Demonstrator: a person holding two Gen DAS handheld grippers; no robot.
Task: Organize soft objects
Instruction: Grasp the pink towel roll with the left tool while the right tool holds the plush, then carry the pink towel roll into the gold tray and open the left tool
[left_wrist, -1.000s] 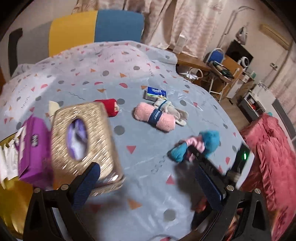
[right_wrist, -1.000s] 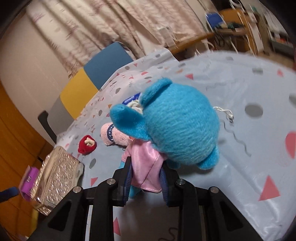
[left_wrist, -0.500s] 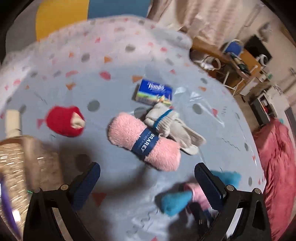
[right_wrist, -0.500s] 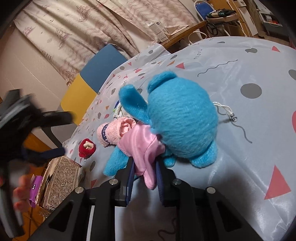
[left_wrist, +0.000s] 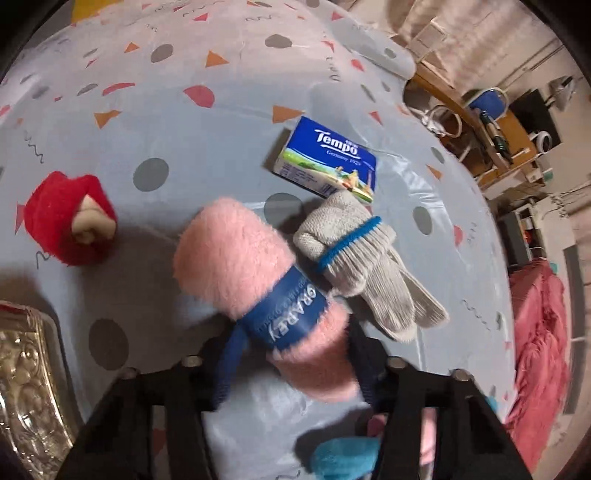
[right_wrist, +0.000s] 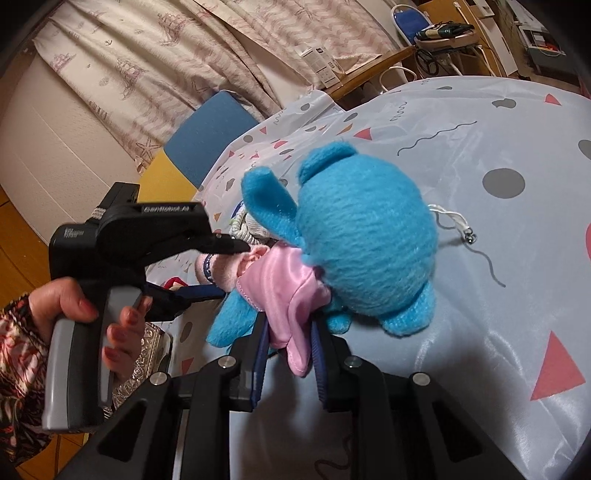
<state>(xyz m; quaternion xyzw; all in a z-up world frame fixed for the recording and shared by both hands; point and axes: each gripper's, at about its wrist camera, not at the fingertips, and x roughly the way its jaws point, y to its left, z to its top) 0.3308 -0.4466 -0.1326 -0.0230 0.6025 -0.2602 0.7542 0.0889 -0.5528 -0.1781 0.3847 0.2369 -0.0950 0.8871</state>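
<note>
My left gripper (left_wrist: 291, 350) is shut on the pink rolled towel (left_wrist: 240, 266) with a blue band, which lies on the patterned tablecloth (left_wrist: 184, 147). Grey gloves (left_wrist: 362, 266) with a blue band lie against its right side. A red rolled cloth (left_wrist: 66, 221) lies to its left. My right gripper (right_wrist: 288, 350) is shut on the pink dress of the blue plush toy (right_wrist: 362, 236), which rests on the cloth. The left gripper body (right_wrist: 140, 240) and the hand holding it show in the right wrist view, its fingers at the pink towel (right_wrist: 225, 269).
A Tempo tissue pack (left_wrist: 328, 158) lies behind the gloves. A gold embossed tissue box (left_wrist: 26, 391) stands at the left edge. A desk and chair (left_wrist: 487, 110) stand beyond the table's far right. A blue and yellow chair back (right_wrist: 207, 136) stands behind the table.
My left gripper has moved forward from the gold box to the pink towel and shut on it. My right gripper keeps its hold on the blue plush, which has shifted slightly.
</note>
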